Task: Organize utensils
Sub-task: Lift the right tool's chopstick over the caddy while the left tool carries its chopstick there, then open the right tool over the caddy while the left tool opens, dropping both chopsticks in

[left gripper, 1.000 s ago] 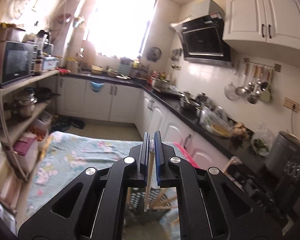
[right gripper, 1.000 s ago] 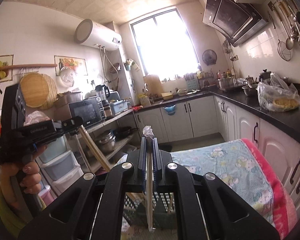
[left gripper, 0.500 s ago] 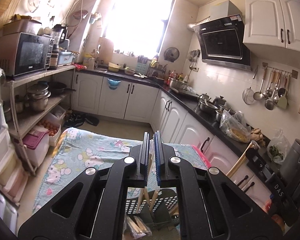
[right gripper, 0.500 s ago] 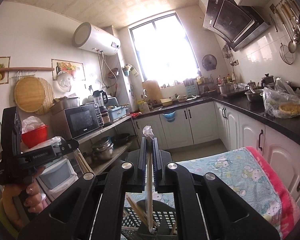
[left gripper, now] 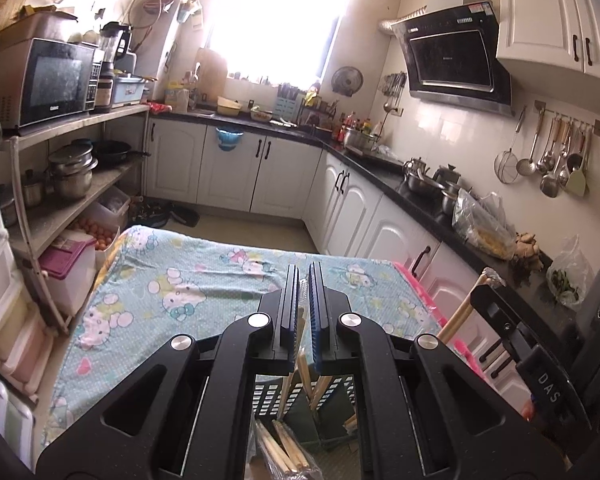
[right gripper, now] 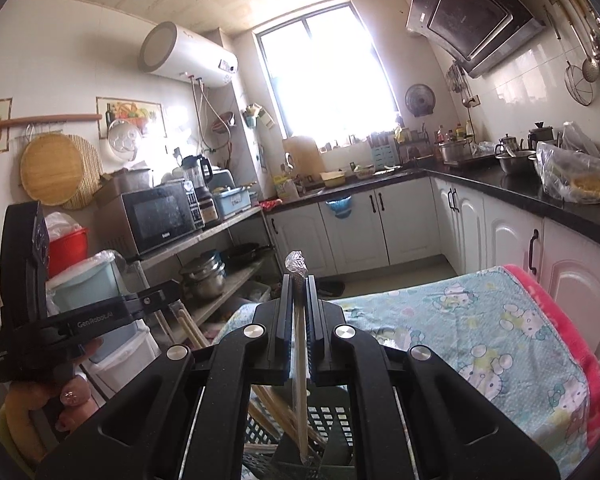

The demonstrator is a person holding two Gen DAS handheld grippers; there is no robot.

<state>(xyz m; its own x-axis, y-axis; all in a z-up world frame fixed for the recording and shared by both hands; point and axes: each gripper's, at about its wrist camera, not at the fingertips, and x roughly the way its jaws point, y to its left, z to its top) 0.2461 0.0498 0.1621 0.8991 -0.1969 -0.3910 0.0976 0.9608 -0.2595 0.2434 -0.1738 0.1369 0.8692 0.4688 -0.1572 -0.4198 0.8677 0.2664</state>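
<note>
On the left, the left gripper (left gripper: 304, 312) is clamped on a wrapped pair of chopsticks (left gripper: 298, 364), jaws nearly together, the sticks slanting down between them toward the slotted basket (left gripper: 276, 394) on the cartoon-print cloth (left gripper: 180, 280). Below it another wrapped bundle (left gripper: 286, 454) lies beside the basket – apparently not yet sorted. To the right, the right gripper (right gripper: 299, 320) pinches 1 wrapped chopstick pair (right gripper: 299, 384) upright, its foil-like top poking above the jaws, its lower end already down inside the basket (right gripper: 324, 420). A few sticks lean in there already – so the job looks partly done: 2 held sets need releasing, then the loose bundle.
</note>
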